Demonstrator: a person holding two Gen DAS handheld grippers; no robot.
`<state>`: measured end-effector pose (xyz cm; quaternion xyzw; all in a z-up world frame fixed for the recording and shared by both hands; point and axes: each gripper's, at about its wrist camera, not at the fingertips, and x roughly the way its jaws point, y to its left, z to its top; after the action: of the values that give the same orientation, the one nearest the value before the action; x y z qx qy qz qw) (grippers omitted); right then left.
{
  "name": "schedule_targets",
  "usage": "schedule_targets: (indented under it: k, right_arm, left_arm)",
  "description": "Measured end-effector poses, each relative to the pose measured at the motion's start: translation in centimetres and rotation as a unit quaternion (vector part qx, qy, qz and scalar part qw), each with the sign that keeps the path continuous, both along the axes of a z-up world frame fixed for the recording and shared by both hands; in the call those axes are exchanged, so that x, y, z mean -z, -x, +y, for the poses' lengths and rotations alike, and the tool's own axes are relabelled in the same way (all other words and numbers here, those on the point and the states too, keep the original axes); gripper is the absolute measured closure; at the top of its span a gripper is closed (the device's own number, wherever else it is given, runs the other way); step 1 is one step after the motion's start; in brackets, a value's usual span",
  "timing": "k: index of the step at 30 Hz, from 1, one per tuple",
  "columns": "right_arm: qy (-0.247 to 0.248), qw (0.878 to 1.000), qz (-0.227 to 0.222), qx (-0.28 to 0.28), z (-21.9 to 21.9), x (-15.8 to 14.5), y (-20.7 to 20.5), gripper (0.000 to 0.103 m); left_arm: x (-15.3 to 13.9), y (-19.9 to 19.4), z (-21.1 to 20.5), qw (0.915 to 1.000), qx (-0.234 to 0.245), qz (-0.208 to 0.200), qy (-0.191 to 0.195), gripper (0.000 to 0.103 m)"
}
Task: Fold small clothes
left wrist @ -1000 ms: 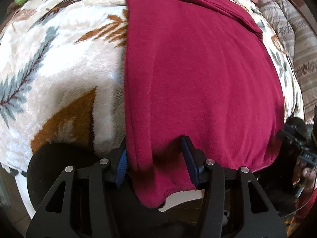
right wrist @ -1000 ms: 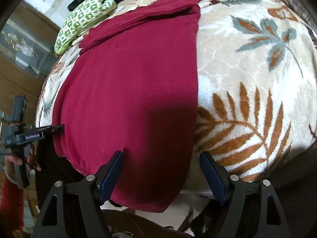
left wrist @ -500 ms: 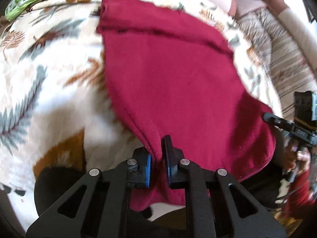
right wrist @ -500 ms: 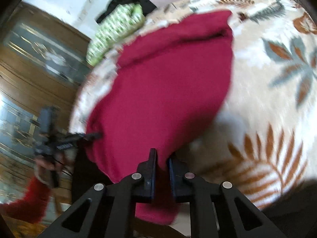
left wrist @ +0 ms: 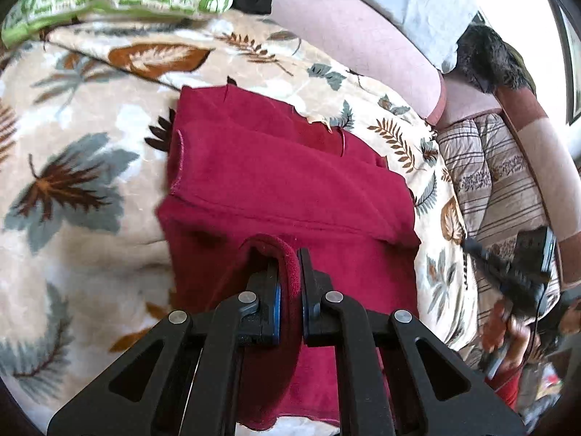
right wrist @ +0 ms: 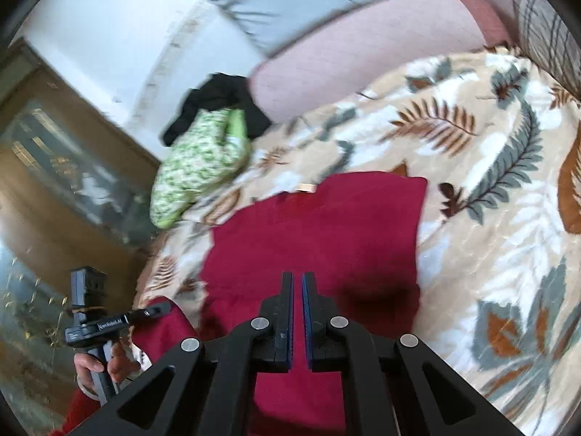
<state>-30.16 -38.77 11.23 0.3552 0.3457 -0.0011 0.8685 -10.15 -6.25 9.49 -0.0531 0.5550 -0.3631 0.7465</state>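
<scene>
Left gripper [left wrist: 289, 261] clamped tight on a hem of the red garment [left wrist: 290, 181], fabric curling up and over between the two fingers. Seen clearly only from the left wrist: a folded-over top layer with a stitched seam running across, lying on the leaf-print blanket [left wrist: 72, 181], and a small tan tag at the far edge. Off to the right in that same view, the other handheld unit, blurred, over a striped quilt [left wrist: 490, 181].

Right gripper [right wrist: 297, 279] pinched nearly shut, just a sliver of a gap between the blue pads; red cloth directly beneath and behind the fingers, but whether any of it is actually caught between them cannot be told. From this side only: red garment [right wrist: 326, 225] as a flat rectangle on the blanket [right wrist: 490, 181], its near portion rising toward the camera. Also from this side, green patterned cloth [right wrist: 196, 167] with a black item [right wrist: 218, 98] behind it, both at the blanket's far-left edge by a pink cushion [right wrist: 363, 54], and a wooden cabinet [right wrist: 54, 181] at left.

Lower left of the right-wrist view: bare hand [right wrist: 105, 359] wrapped around the left unit's handle, tool held roughly level, fingers pointing toward the garment's raised edge.
</scene>
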Motion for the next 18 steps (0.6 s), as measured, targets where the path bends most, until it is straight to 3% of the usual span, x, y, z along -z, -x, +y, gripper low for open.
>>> schedule_targets:
  k: [3, 5, 7, 8, 10, 13, 16, 18]
  right_arm:
    - [-0.017, 0.998, 0.038, -0.037, 1.1, 1.4, 1.8, 0.095]
    - [-0.014, 0.996, 0.072, -0.057, 2.3, 2.5, 3.7, 0.073]
    - [-0.055, 0.988, 0.118, -0.080, 3.8, 5.0, 6.6, 0.048]
    - [-0.068, 0.985, 0.133, -0.084, 4.1, 5.8, 7.2, 0.044]
    - [-0.081, 0.978, 0.170, -0.092, 5.1, 7.5, 9.1, 0.043]
    - [-0.109, 0.974, 0.179, -0.084, 6.1, 9.5, 10.9, 0.039]
    - [-0.124, 0.974, 0.161, -0.096, 7.8, 11.2, 10.9, 0.036]
    - [-0.110, 0.982, 0.108, -0.112, 8.9, 10.9, 9.7, 0.036]
  left_arm:
    - [0.9, 0.5, 0.5, 0.9999, 0.008, 0.002, -0.012, 0.097]
    - [1.4, 0.9, 1.4, 0.9998, 0.007, 0.007, -0.018, 0.097]
    - [1.8, 1.2, 2.6, 0.9997, -0.001, 0.014, -0.020, 0.097]
    - [1.9, 1.4, 3.0, 0.9997, -0.004, 0.016, -0.021, 0.097]
    - [1.9, 1.6, 3.7, 0.9996, -0.008, 0.015, -0.022, 0.097]
    - [1.7, 2.2, 4.1, 0.9996, -0.007, 0.010, -0.027, 0.097]
    - [1.6, 3.0, 4.0, 0.9995, -0.003, 0.001, -0.032, 0.097]
    - [1.7, 3.4, 3.8, 0.9994, -0.001, -0.002, -0.035, 0.097]
